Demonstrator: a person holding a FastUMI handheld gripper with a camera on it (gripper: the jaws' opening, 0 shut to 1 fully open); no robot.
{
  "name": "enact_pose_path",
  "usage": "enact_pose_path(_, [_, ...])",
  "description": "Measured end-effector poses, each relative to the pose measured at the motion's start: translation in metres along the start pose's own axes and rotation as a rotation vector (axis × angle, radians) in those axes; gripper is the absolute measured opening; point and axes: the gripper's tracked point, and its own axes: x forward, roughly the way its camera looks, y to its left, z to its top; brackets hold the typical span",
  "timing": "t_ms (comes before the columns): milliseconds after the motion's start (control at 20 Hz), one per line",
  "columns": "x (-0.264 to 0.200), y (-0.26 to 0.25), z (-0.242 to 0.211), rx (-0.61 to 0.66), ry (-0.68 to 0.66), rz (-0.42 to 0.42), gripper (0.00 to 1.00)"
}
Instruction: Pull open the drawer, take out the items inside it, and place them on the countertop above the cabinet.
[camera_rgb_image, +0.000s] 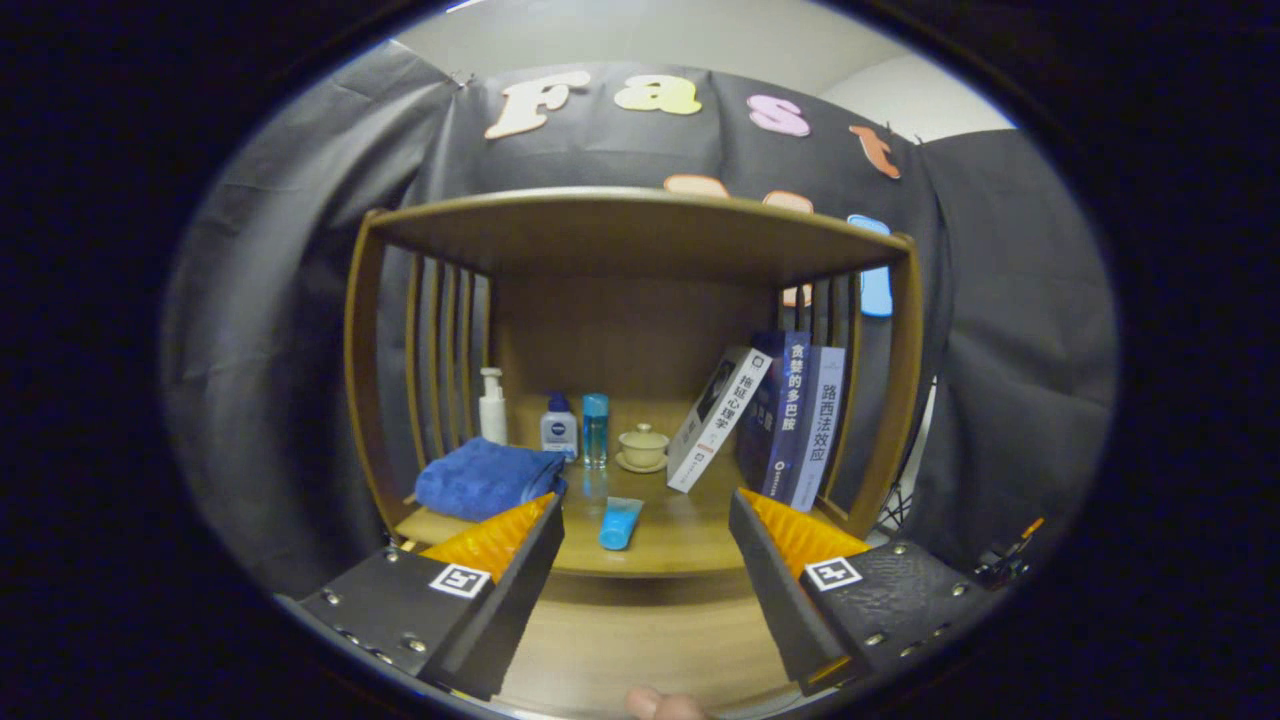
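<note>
Fingers (648, 510) are spread wide, empty, before the cabinet (640, 235). Held on its surface (680, 540): blue tube (620, 523) between the fingers, folded towel (487, 478), bottles (558, 425), lidded cup (643, 446), leaning books (770, 420).

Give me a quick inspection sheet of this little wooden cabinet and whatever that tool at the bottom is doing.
Surface: wooden countertop under a slatted shelf roof.
Job's things: blue tube lies on the countertop, just ahead of the fingers. The drawer cannot be made out here.
Clutter: folded blue towel beside the left finger; behind it a white pump bottle, a small bottle with a blue cap, a clear blue bottle, a lidded cup on a saucer; leaning books to the right.
Tool: tool open, fingers spread wide, holding nothing.
Cables: some thin wires beyond the right finger, unclear.
Surroundings: black cloth wall; a fingertip below the tool.
</note>
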Motion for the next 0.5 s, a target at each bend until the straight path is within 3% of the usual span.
enact_pose_path(250, [-0.071,-0.008,-0.02,-0.007,-0.027,-0.015,0.98])
enact_pose_path(500, [-0.118,0.008,-0.083,-0.005,-0.002,0.003,0.98])
